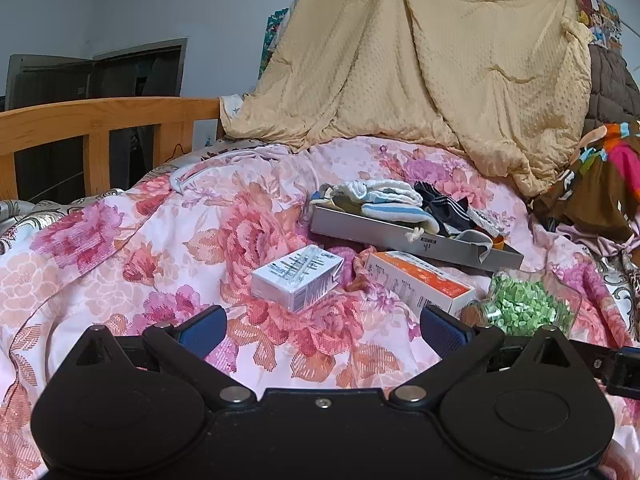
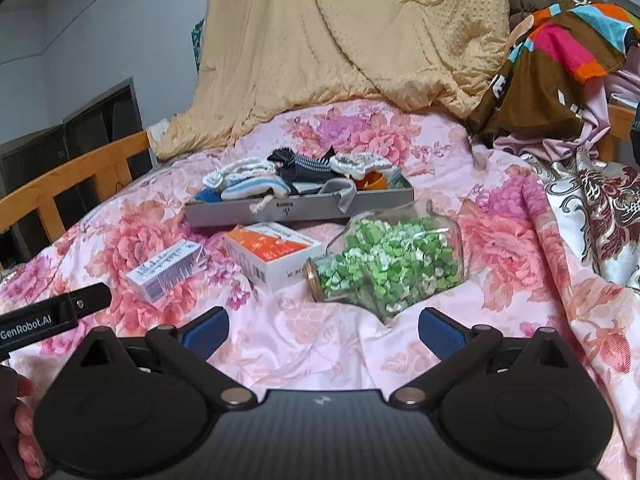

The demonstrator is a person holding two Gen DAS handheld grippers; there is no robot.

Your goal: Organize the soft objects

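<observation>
A grey tray [image 2: 240, 214] lies on the floral quilt and holds several socks and soft cloth pieces [image 2: 256, 188]; a grey sock hangs over its front wall. It also shows in the left wrist view [image 1: 352, 228] with the socks [image 1: 396, 204] in it. My left gripper [image 1: 322, 326] is open and empty, low over the quilt, short of a white box [image 1: 298, 278]. My right gripper [image 2: 323, 332] is open and empty, just in front of a glass jar of green paper stars [image 2: 388, 266] lying on its side.
An orange-and-white box [image 2: 272, 252] and a white box [image 2: 166, 272] lie between the grippers and the tray. A tan blanket [image 2: 340, 48] is piled behind. Colourful clothes [image 2: 560, 64] are heaped at the right. A wooden bed rail [image 1: 100, 120] runs on the left.
</observation>
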